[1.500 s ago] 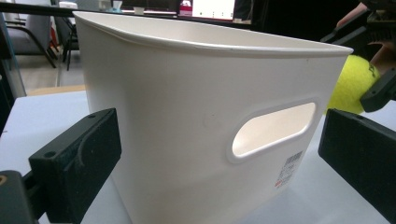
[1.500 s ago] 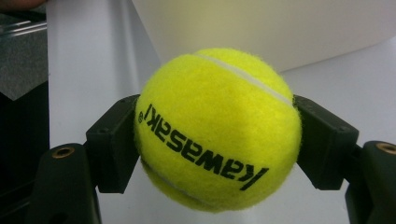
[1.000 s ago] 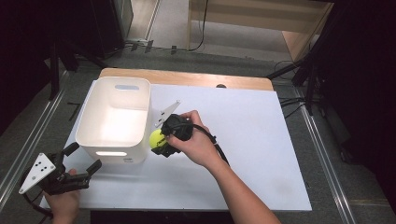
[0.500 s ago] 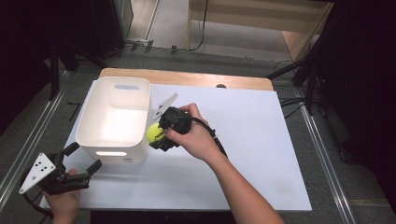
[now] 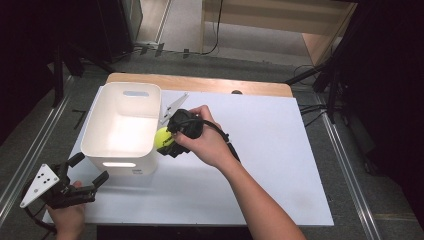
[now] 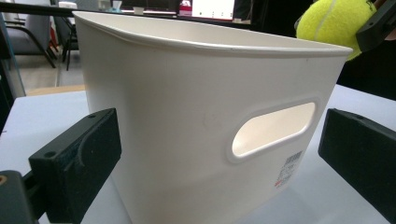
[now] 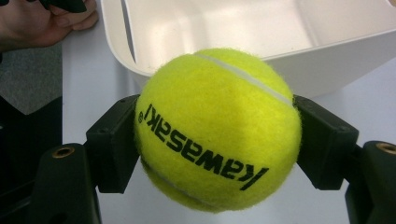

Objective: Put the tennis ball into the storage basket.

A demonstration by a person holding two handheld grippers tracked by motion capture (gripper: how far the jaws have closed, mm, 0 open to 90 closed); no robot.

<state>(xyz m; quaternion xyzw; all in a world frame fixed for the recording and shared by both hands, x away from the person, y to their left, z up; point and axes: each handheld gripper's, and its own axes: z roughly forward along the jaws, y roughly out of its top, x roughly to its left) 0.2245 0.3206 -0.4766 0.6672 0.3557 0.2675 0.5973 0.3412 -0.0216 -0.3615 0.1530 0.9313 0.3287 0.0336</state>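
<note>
Just beside the white bin (image 5: 121,125), right gripper (image 5: 165,141) pinches the tennis ball (image 5: 162,137); left gripper (image 5: 89,167), apparently spread, faces its wall.

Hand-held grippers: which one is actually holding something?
The right hand-held gripper, beside the white bin's right wall: its jaws are shut on the yellow tennis ball. The left hand-held gripper sits open near the bin's front, gripping nothing.

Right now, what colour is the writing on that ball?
Black, on the yellow-green tennis ball; it shows best in the right gripper view.
</note>
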